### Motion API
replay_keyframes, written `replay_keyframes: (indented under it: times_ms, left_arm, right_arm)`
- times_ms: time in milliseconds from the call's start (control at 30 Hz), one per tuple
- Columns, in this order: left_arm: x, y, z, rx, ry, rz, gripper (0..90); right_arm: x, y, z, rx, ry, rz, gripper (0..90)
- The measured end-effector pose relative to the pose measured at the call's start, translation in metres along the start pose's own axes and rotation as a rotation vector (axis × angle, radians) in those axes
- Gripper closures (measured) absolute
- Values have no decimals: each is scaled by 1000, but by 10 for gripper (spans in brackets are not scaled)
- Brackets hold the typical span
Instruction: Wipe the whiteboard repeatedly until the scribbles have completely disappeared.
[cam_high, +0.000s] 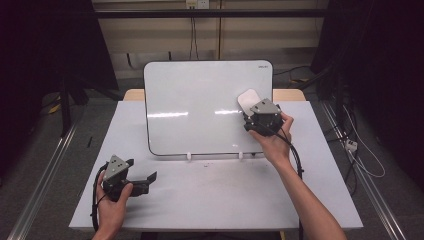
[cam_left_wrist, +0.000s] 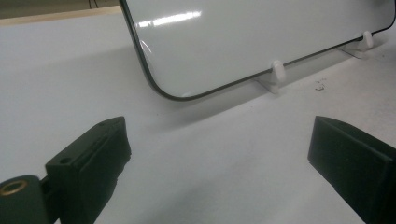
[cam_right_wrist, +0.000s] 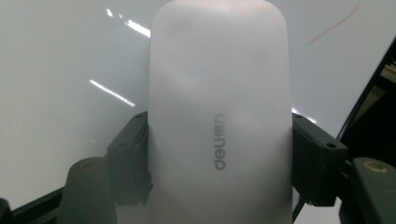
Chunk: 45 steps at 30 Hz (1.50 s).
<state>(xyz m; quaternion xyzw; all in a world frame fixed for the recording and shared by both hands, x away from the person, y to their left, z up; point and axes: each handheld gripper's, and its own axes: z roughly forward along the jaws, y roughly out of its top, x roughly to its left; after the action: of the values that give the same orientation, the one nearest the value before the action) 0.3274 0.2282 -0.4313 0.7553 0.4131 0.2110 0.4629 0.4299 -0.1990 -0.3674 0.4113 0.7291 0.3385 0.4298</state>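
A whiteboard (cam_high: 200, 107) with a dark rim leans back on small white feet at the middle of the white table (cam_high: 215, 195). My right gripper (cam_high: 251, 111) is shut on a white board eraser (cam_high: 247, 100) and holds it against the board's right part. In the right gripper view the eraser (cam_right_wrist: 217, 116) stands between both black jaws, and a faint red stroke (cam_right_wrist: 334, 25) marks the board above it. My left gripper (cam_high: 150, 179) rests open near the table's front left. In the left gripper view its jaws stand wide apart with nothing between them, facing the whiteboard's lower corner (cam_left_wrist: 161, 88).
Two white clip feet (cam_left_wrist: 276, 74) hold the board's lower edge. Small dark specks (cam_left_wrist: 320, 85) lie on the table by the board. Dark curtains and cables flank the table, and a white plug (cam_high: 351, 145) lies on the floor at the right.
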Motion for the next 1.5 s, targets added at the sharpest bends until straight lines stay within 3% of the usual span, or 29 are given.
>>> replay_keyframes:
  times_ms: [300, 633, 933, 1100, 1500]
  left_arm:
    - [1, 0, -1, -2, 1, -1, 52]
    - [1, 0, -2, -5, 3, 1, 52]
    - [2, 0, -1, -4, 1, -3, 52]
    - [1, 0, -1, -4, 0, -2, 52]
    - [2, 0, -1, 0, 1, -3, 52]
  right_arm:
    - [-5, 9, 2, 3, -58, 131, 317]
    - [-19, 21, 6, -3, -86, 182, 318]
    - [-29, 30, 13, -7, -65, 158, 317]
    - [-33, 38, 14, -15, -83, 169, 317]
    - [-47, 60, 23, -33, -56, 106, 317]
